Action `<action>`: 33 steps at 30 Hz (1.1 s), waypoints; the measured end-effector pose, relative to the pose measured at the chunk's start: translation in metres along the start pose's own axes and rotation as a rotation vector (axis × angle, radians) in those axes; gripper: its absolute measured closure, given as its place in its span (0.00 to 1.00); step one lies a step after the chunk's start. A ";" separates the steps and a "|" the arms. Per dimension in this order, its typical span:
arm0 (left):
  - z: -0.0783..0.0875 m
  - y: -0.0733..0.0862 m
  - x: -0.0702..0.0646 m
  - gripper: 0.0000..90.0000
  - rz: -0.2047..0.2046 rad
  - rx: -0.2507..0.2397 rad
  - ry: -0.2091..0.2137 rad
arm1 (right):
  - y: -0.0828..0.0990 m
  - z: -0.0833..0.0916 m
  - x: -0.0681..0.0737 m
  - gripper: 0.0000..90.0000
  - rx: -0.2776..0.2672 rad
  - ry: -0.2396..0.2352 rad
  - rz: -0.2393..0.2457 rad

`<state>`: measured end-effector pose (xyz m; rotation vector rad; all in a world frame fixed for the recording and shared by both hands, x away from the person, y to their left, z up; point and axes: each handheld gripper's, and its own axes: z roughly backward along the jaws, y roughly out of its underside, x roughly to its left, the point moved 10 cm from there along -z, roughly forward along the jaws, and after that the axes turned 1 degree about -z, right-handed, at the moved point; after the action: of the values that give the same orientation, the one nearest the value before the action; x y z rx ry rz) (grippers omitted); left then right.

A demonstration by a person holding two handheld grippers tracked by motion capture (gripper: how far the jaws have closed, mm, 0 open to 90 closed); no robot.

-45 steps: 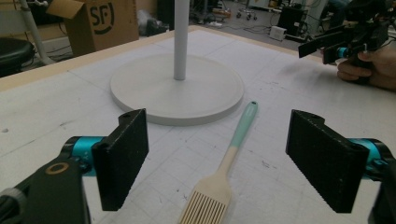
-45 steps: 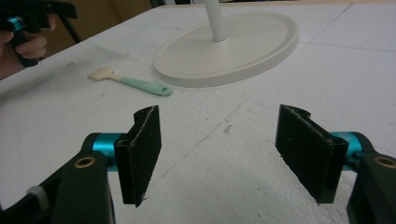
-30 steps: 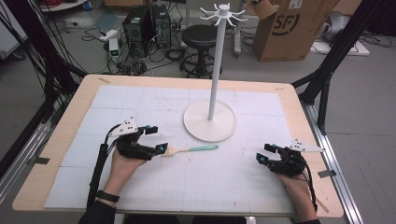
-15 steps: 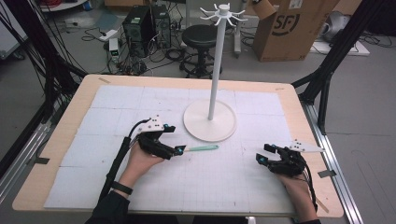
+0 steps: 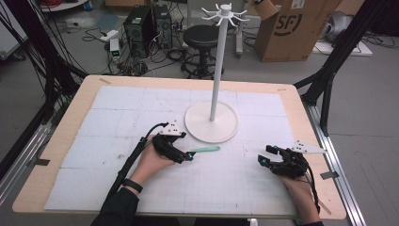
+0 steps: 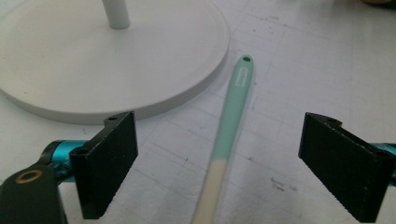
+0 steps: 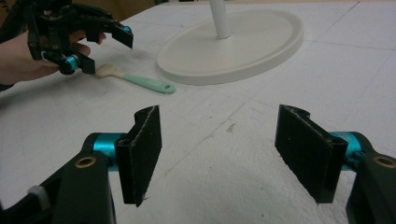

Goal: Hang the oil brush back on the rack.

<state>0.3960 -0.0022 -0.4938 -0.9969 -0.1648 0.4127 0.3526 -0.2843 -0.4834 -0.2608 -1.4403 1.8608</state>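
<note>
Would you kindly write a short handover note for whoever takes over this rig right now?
Left tongs: open, jaws on either side of the teal-and-cream spatula, not closed on it.
Right tongs: open, holding nothing, low over the table's near right part.
The spatula lies flat on the white mat, its teal handle end beside the hook stand.
Done: left approach.
Left: grip and lift the spatula; probably hang it on the stand.

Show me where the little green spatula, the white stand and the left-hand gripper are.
spatula (image 6: 232, 116): left gripper view, on its mint handle.
white stand (image 5: 211, 123): high view, on its round base.
left gripper (image 5: 188, 155): high view, between its open jaw tips, over the spatula's pale end.
</note>
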 end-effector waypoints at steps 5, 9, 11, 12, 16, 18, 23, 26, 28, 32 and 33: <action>-0.002 0.010 0.003 0.29 -0.015 0.049 0.000 | 0.000 0.000 0.000 0.35 0.002 -0.002 -0.003; -0.003 0.011 0.003 0.40 -0.018 0.049 0.003 | 0.000 0.000 0.000 0.35 0.000 -0.001 -0.001; -0.004 0.015 0.003 0.47 -0.030 0.070 0.010 | 0.000 0.000 0.000 0.35 0.000 -0.002 -0.001; -0.005 0.015 0.003 0.50 -0.033 0.070 0.009 | 0.000 0.000 0.000 0.35 0.000 -0.002 -0.001; -0.005 0.015 0.002 0.60 -0.050 0.077 0.012 | 0.000 0.000 0.000 0.35 0.004 -0.003 -0.005; -0.005 0.016 0.001 0.65 -0.053 0.078 0.011 | 0.000 0.000 0.000 0.35 0.003 -0.004 -0.004; -0.006 0.016 0.001 0.72 -0.064 0.083 0.003 | 0.000 0.000 0.000 0.35 0.003 -0.004 -0.003; -0.006 0.016 0.001 0.75 -0.066 0.085 0.001 | 0.000 0.000 0.000 0.35 0.002 -0.004 -0.002; -0.005 0.016 0.001 0.78 -0.069 0.086 -0.001 | 0.000 0.000 0.000 0.35 0.002 -0.004 -0.001; -0.004 0.017 0.000 0.83 -0.086 0.094 0.003 | 0.000 0.000 0.001 0.35 0.003 -0.005 -0.001; -0.003 0.018 0.000 0.83 -0.092 0.100 -0.001 | 0.000 0.000 0.000 0.35 0.002 -0.005 0.000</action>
<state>0.3919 0.0040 -0.5102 -0.8875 -0.1887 0.3340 0.3521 -0.2841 -0.4834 -0.2550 -1.4421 1.8636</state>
